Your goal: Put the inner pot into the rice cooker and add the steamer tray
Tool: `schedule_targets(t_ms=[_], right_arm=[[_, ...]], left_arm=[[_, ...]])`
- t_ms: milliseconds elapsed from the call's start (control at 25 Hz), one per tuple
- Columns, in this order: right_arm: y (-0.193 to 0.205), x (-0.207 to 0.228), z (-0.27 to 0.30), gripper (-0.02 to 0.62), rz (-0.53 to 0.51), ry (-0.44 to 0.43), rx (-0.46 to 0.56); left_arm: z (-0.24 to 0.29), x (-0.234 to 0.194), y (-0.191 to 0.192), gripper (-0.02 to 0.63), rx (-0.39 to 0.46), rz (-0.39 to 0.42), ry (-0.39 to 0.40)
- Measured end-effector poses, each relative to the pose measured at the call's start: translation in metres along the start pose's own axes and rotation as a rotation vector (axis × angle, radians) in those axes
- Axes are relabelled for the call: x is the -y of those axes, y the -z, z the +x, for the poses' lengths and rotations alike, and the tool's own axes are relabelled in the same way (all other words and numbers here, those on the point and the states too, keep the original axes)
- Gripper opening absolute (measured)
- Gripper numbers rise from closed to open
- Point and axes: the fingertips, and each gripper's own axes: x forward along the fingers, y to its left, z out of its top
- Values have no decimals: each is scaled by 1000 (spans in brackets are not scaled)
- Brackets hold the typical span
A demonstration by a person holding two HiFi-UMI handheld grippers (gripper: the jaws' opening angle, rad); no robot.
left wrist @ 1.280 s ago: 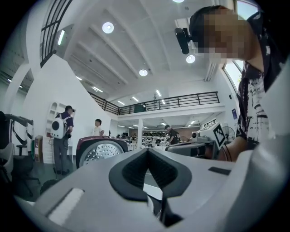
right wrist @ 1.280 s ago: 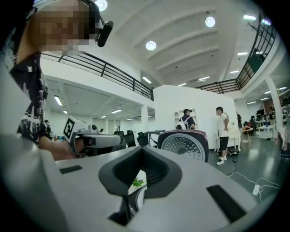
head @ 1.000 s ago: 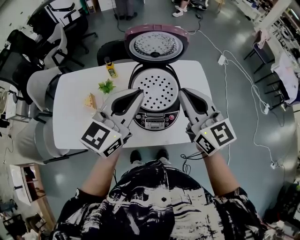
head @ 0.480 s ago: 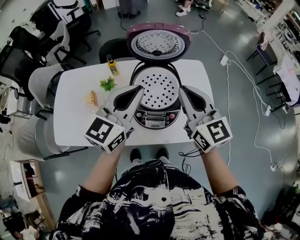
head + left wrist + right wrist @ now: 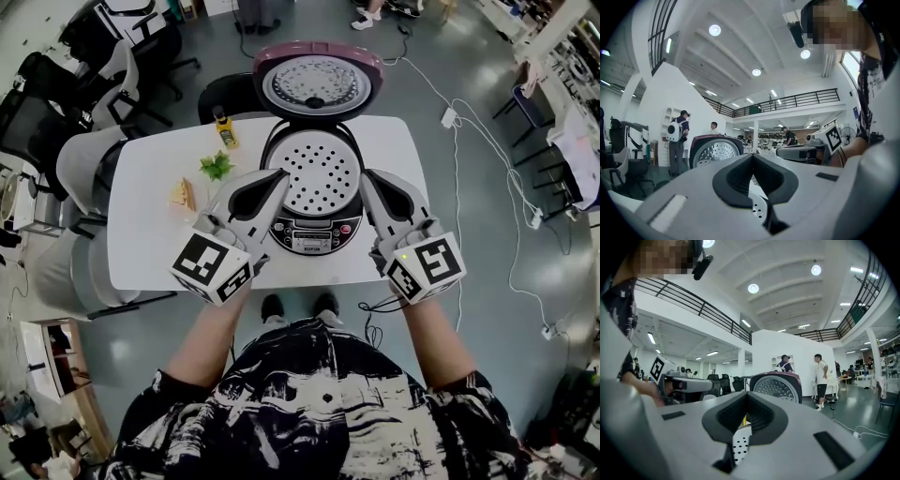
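In the head view the rice cooker (image 5: pixel 314 204) stands at the far middle of the white worktop (image 5: pixel 141 234) with its lid (image 5: pixel 317 82) swung up and back. The perforated steamer tray (image 5: pixel 322 173) sits in its mouth and hides whatever lies beneath. The left tongs (image 5: pixel 279 178) and right tongs (image 5: pixel 367 180) flank the cooker, each closed and empty, with their tips near the tray's rim. A yellow bottle (image 5: pixel 224 133), a green sprig (image 5: pixel 215 169) and a yellow wedge (image 5: pixel 182 198) lie on the worktop to the left. Office chairs (image 5: pixel 82 164) crowd that side, and a white cable (image 5: pixel 469 131) trails over the grey floor (image 5: pixel 469 281). In the left gripper view the tongs' tips meet. Past them are the lid's ribbed inside (image 5: pixel 716 153), a strip of tray holes (image 5: pixel 757 211) and the right tongs (image 5: pixel 801 152). In the right gripper view the jaws are likewise together before the lid (image 5: pixel 778 386) and tray (image 5: pixel 739 445). Two people (image 5: pixel 819 379) stand behind.
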Motion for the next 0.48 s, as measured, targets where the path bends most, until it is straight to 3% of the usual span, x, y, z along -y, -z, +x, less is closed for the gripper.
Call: schedule_targets(t_ms=[480], right_arm=[[-1,-5,3,-3,-6,-4,-5]], left_arm=[[-5,-1,0,5,-5,-1,3]])
